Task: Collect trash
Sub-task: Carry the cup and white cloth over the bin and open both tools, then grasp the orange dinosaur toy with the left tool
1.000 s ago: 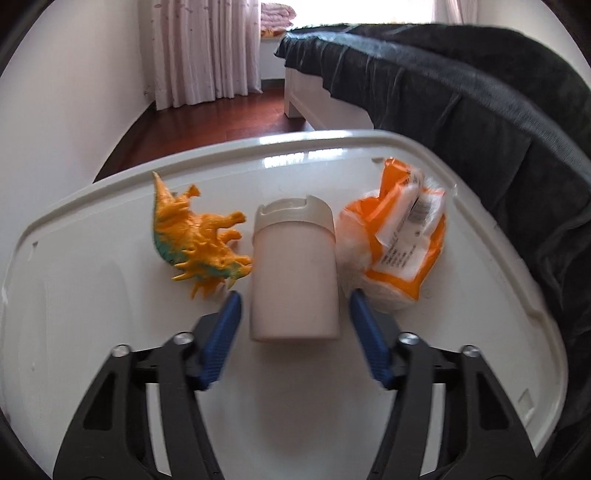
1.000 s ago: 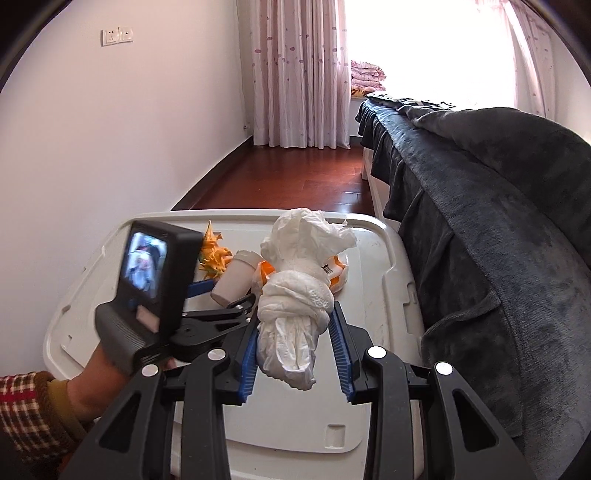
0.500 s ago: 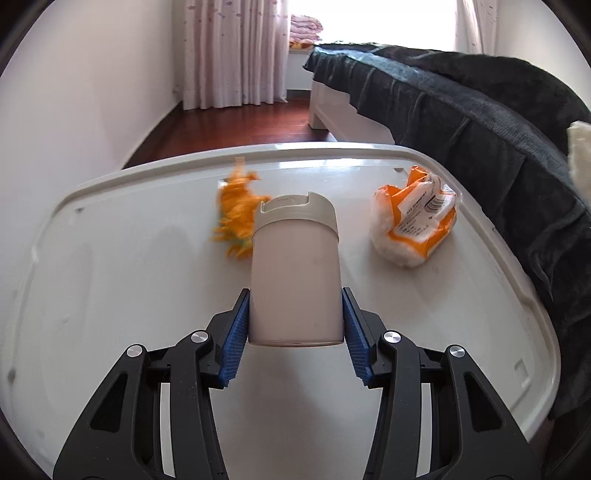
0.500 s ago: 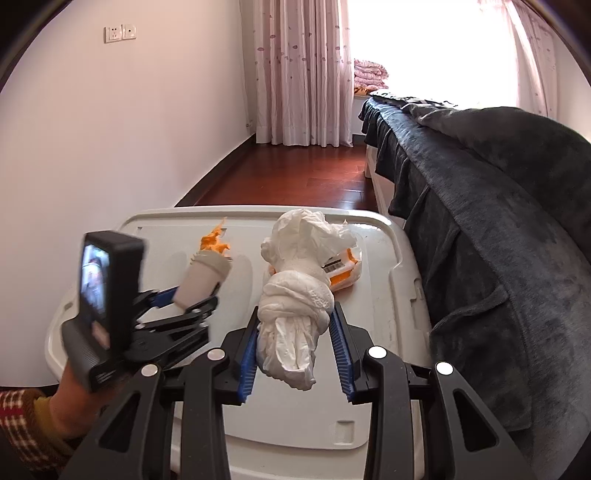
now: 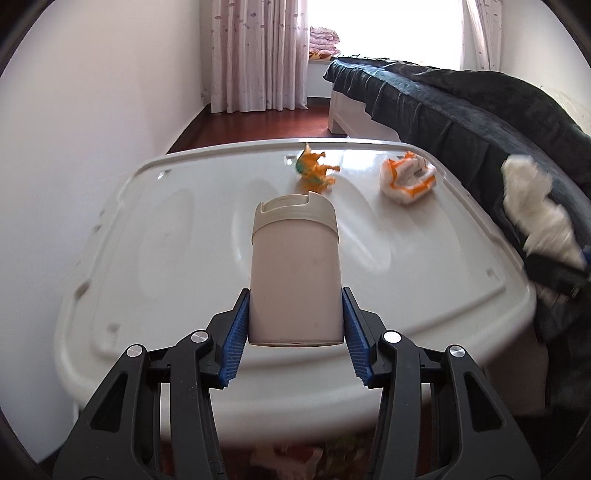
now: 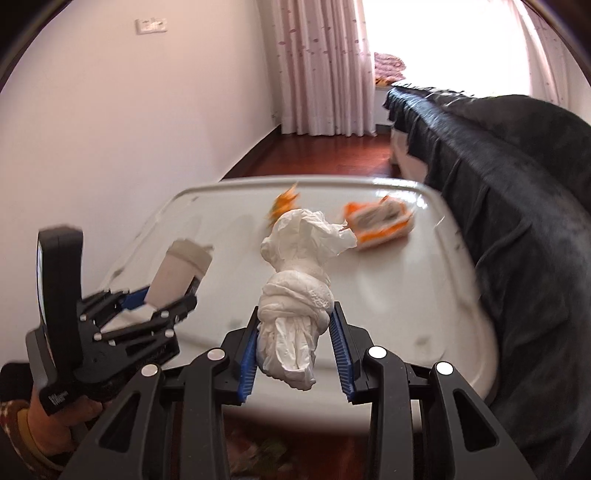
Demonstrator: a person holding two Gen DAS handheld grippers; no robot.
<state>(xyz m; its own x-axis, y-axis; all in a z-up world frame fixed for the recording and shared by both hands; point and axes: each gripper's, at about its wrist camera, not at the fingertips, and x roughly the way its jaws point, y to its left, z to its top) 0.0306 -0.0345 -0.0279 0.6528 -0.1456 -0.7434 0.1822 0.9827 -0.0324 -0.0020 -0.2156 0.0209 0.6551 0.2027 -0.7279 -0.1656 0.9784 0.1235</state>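
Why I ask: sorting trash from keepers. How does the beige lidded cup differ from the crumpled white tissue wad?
The beige lidded cup is rigid, smooth and cylindrical, clamped in the left gripper. The crumpled white tissue wad is soft, wrinkled and shapeless, clamped in the right gripper. Both are lifted off the white lid.

Likely home bedroom: bed (image 5: 424, 92), curtains (image 5: 258, 55), wood floor (image 6: 325, 158).

A white plastic lid (image 5: 155, 236) serves as the table, with moulded hollows in its top. An orange toy dinosaur (image 5: 316, 171) lies near its far edge. Right of it runs a bed (image 5: 480, 107) under a dark blanket. On the left stands a white wall (image 6: 110, 122) with a socket plate (image 6: 150, 25). Far off, pink curtains (image 5: 258, 55) hang over a dark red wood floor (image 5: 258, 125).
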